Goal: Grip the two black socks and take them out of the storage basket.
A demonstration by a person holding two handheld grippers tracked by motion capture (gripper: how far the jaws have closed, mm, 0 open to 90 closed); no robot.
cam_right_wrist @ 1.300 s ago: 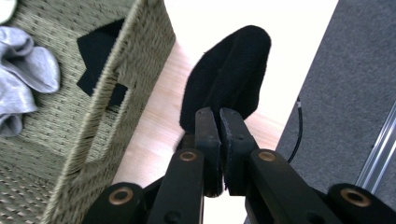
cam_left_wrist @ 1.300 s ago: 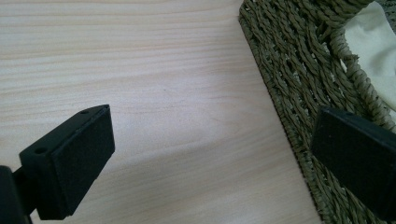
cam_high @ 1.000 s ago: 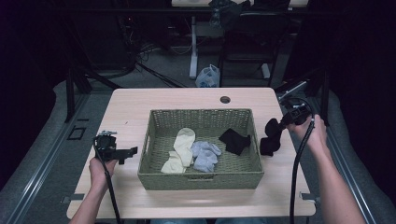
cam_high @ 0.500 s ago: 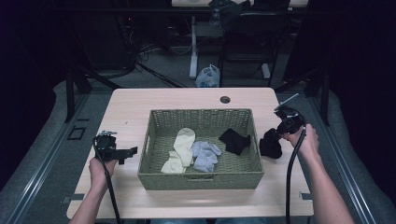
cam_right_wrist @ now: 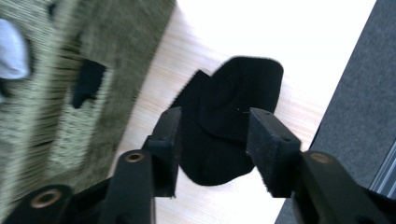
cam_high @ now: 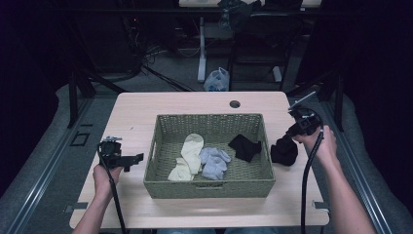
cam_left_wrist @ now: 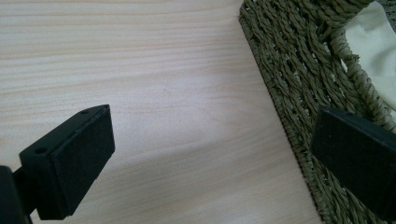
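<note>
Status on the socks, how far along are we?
Done: cream sock, blue sock and one black sock lie in the basket. In hand: right gripper open around the other black sock on the table. Left: that sock; left gripper idle, open.

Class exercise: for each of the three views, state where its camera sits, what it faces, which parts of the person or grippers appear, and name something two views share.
High view: above the person's side, facing down on the table; forearms and both grippers show.
Left gripper view: on the left gripper, facing tabletop and basket; open jaws show.
Right gripper view: on the right gripper, facing a black sock; open jaws show.
Shared: the basket.
</note>
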